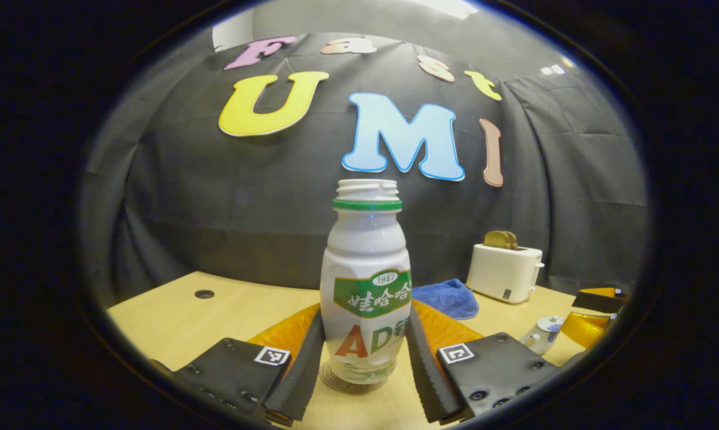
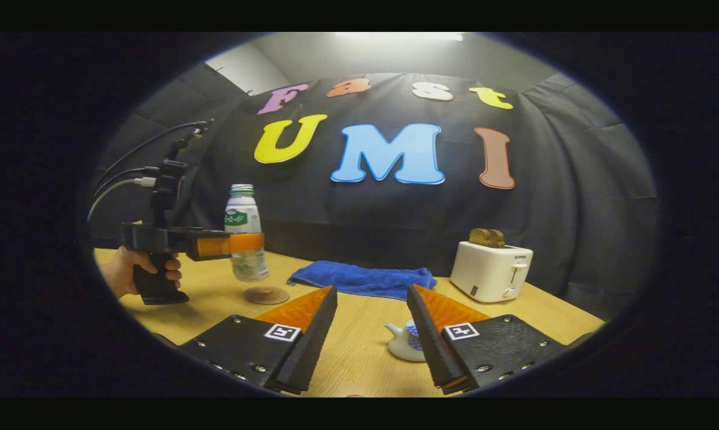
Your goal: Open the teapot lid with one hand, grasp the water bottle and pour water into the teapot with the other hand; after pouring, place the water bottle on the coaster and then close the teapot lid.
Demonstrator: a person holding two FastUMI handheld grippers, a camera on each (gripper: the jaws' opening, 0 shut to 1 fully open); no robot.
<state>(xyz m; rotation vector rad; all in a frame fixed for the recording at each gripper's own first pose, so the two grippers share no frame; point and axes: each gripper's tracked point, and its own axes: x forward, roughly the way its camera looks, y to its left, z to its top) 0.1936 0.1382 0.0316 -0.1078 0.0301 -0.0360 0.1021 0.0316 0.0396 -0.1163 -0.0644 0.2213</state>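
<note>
In the left gripper view, the left claw (image 1: pixel 364 352) grips the bottle (image 1: pixel 365 286) at centre frame, both fingers pressed on its lower body. The bottle stands upright, capless, directly above the coaster (image 1: pixel 350 382) at the bottom centre.

In the right gripper view, the right claw (image 2: pixel 371 334) gapes wide and empty, and the teapot (image 2: pixel 408 340) sits just beyond it, low and slightly right of centre, lid apparently on. That claw is nearer the teapot. This view also shows the bottle off the desk (image 2: pixel 359 352), above the coaster at the left.
</note>
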